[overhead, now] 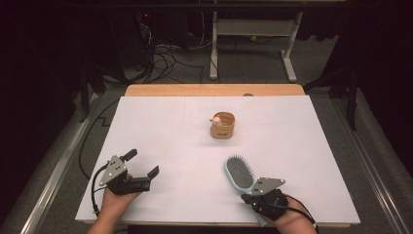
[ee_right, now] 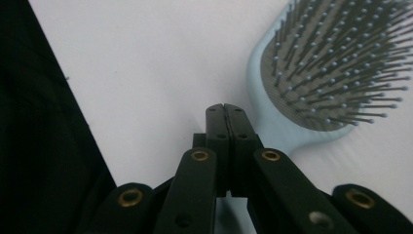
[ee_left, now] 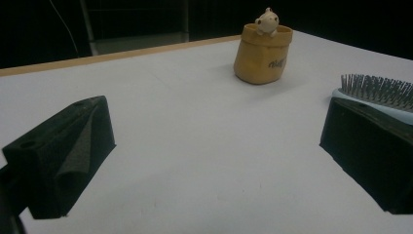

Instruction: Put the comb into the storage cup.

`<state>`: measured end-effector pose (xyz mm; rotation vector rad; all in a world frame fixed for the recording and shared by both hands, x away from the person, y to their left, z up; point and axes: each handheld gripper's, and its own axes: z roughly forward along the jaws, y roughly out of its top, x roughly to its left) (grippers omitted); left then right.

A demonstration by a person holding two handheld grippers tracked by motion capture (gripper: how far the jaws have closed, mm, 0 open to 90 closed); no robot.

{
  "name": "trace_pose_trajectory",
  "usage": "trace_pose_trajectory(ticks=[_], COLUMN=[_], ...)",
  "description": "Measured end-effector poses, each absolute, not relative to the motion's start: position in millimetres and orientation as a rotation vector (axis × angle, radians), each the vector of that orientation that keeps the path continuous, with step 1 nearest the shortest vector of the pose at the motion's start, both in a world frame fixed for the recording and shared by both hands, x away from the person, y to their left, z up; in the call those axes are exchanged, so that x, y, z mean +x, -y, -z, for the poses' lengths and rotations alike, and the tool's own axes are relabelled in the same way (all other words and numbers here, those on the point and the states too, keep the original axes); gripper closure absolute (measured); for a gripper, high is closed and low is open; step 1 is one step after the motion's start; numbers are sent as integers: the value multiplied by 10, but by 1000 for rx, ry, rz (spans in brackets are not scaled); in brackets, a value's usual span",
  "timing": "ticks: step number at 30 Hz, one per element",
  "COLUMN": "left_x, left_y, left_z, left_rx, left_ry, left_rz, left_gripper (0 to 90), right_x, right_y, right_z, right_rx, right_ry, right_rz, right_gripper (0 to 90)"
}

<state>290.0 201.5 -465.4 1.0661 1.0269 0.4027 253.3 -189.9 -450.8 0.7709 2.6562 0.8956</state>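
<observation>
White desk, dark room | brush near front edge, handle toward right tool, jaws closed empty | left tool wide open, farther.

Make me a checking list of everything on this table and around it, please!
Surface: white sheet over a wooden table, bare in most places.
Job's things: light blue hairbrush, bristles up, beside the right gripper.
Clutter: tan pot holding a small figure.
Grippers: left gripper open, empty; right gripper shut, pads together, nothing between.
Cables: tangle on floor behind the table.
Surroundings: dark room, white desk frame.
</observation>
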Motion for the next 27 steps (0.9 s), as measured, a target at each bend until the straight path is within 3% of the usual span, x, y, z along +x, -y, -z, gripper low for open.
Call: trace_pose_trajectory(ticks=[21,27], left_x=[2898,2898], left_y=[-1987,-1986], left_z=[4685,4689], left_rx=[1084,1089], left_ry=[-1034,-1038], left_rz=[-396,-387], left_gripper=[3,3], right_x=[2652,2640], right_y=[2128,2202], right_z=[4509,4413], right_rx=[846,874], right_ry=[-2590,-2557], right_rz=[-798,-1009], right_gripper=[900,900])
